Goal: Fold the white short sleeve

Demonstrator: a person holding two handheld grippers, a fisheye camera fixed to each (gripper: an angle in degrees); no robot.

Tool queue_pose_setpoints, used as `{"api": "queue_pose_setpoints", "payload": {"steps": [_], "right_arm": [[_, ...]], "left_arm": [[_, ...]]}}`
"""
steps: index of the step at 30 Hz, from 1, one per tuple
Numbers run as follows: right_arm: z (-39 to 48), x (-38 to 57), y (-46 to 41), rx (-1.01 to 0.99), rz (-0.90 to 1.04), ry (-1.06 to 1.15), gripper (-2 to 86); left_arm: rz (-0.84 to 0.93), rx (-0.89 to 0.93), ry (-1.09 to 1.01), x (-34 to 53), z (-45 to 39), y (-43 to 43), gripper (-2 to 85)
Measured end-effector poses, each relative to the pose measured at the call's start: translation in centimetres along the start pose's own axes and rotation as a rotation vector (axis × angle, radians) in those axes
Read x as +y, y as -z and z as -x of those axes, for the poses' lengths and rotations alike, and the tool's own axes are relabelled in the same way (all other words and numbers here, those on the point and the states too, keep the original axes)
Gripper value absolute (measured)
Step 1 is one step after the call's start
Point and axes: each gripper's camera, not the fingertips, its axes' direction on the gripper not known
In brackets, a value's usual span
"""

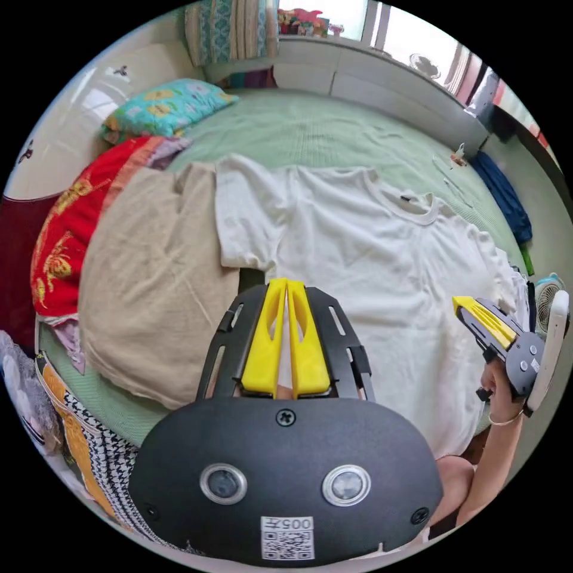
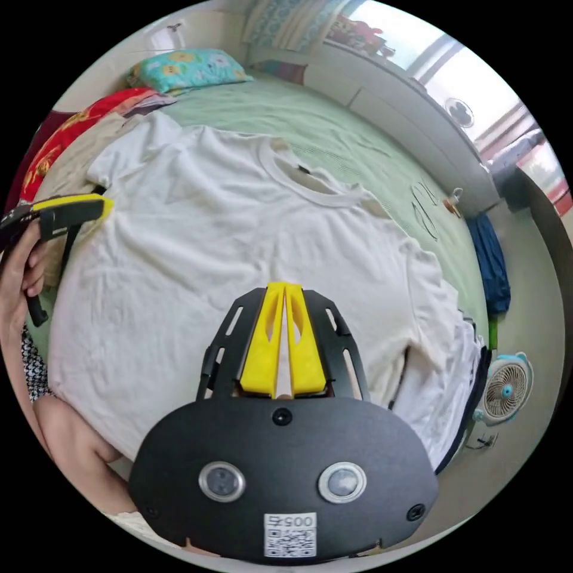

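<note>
The left gripper (image 1: 286,285) hangs over the shirt with its two yellow jaws pressed together, nothing between them. In the left gripper view its tip sits just below the shirt's sleeve, close to the gap where the sleeve meets the body. The right gripper (image 2: 285,289) has its jaws together too, hovering above the lower middle of the shirt, holding no cloth.

In the left gripper view the right gripper (image 1: 459,303) comes in at four o'clock, held in a hand (image 1: 501,394), its yellow jaws closed over the shirt's edge. In the right gripper view the left gripper (image 2: 107,206) shows at nine o'clock, gripped by a hand (image 2: 21,268), jaws together.

The white shirt (image 1: 382,280) lies spread flat, front up, on the green bed (image 1: 310,131), collar toward twelve o'clock, both short sleeves laid out to the sides. Just beside it at nine o'clock in the left gripper view lies a tan garment (image 1: 155,286), touching the sleeve. Beyond that sits a red blanket (image 1: 71,233), and farther off at eleven o'clock a flowered pillow (image 1: 164,107). A blue cloth (image 1: 504,197) hangs off the bed edge at two o'clock, and a small fan (image 2: 507,388) stands on the floor at four o'clock in the right gripper view.
</note>
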Motion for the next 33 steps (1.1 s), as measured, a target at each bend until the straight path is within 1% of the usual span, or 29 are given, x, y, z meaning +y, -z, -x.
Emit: {"api": "queue_pose_setpoints", "payload": {"steps": [2,5,7,9,10,12,14,16,17,18,20,21,23,25,27,28,29,31,32,33], "right_arm": [[-0.4,2.2,2.6,-0.058,-0.057,0.029,-0.9],[-0.8,7.5,4.4,-0.12,-0.069,0.006,-0.9],[-1.2,11.1,4.8,-0.105,-0.08,-0.032,-1.0],[-1.6,15.1,5.5,-0.087,-0.131,-0.108,-1.0],[-1.6,15.8,5.6,-0.092,-0.134,-0.117,-1.0],[-0.7,17.7,5.9,-0.123,-0.088,-0.138,-1.0],[0.3,19.0,5.8,-0.142,-0.067,-0.146,-1.0],[0.8,20.2,5.2,-0.095,-0.031,-0.177,-1.0],[0.9,21.0,4.6,-0.034,0.018,-0.205,-1.0],[0.7,22.1,4.4,-0.01,0.009,-0.224,-1.0],[-0.2,23.7,5.0,-0.021,-0.035,-0.287,-0.9],[-0.7,24.4,5.4,-0.032,-0.01,-0.309,-0.9],[-1.5,25.2,6.3,-0.055,0.002,-0.33,-1.0],[-2.1,26.0,7.5,-0.092,-0.046,-0.347,-1.0],[-2.0,26.9,8.7,-0.131,-0.138,-0.345,-1.0],[-1.8,27.1,8.7,-0.13,-0.147,-0.343,-1.0],[-1.5,27.3,8.5,-0.119,-0.136,-0.334,-1.0],[-1.2,27.4,7.3,-0.107,-0.055,-0.335,-1.0],[-1.3,27.7,6.7,-0.108,-0.022,-0.343,-1.0],[-1.5,28.2,6.8,-0.104,-0.06,-0.355,-1.0]], "left_arm": [[-0.026,0.147,-0.06,1.3,-3.2,1.1,-0.6],[0.043,0.215,-0.122,2.8,-8.0,0.0,-0.6],[0.052,0.226,-0.128,3.6,-10.2,-0.4,-0.6],[0.035,0.2,-0.12,4.5,-11.8,-0.6,-0.6],[0.036,0.156,-0.121,5.2,-12.7,-0.9,-0.6],[0.069,0.075,-0.13,6.3,-13.8,-1.8,-0.6],[0.149,0.013,-0.138,7.5,-14.9,-3.6,-0.6],[0.196,-0.035,-0.163,8.3,-15.5,-5.1,-0.6],[0.164,-0.018,-0.18,9.0,-15.8,-5.1,-0.6],[0.161,-0.012,-0.186,9.2,-15.9,-5.0,-0.6],[0.191,-0.044,-0.199,9.8,-16.5,-4.3,-0.6],[0.168,-0.05,-0.203,10.0,-16.7,-3.7,-0.6],[0.066,-0.077,-0.245,10.9,-17.5,-1.5,-0.6],[0.042,-0.048,-0.264,11.6,-18.0,-1.0,-0.6],[0.079,0.047,-0.27,12.3,-18.6,-1.8,-0.6],[0.118,0.093,-0.293,12.7,-19.3,-2.8,-0.6],[0.152,0.085,-0.323,13.1,-20.2,-3.9,-0.5],[0.178,0.035,-0.352,13.9,-21.4,-5.5,-0.5],[0.146,0.027,-0.35,14.5,-21.9,-5.8,-0.5],[0.136,0.025,-0.349,14.7,-22.2,-5.9,-0.4]]}}
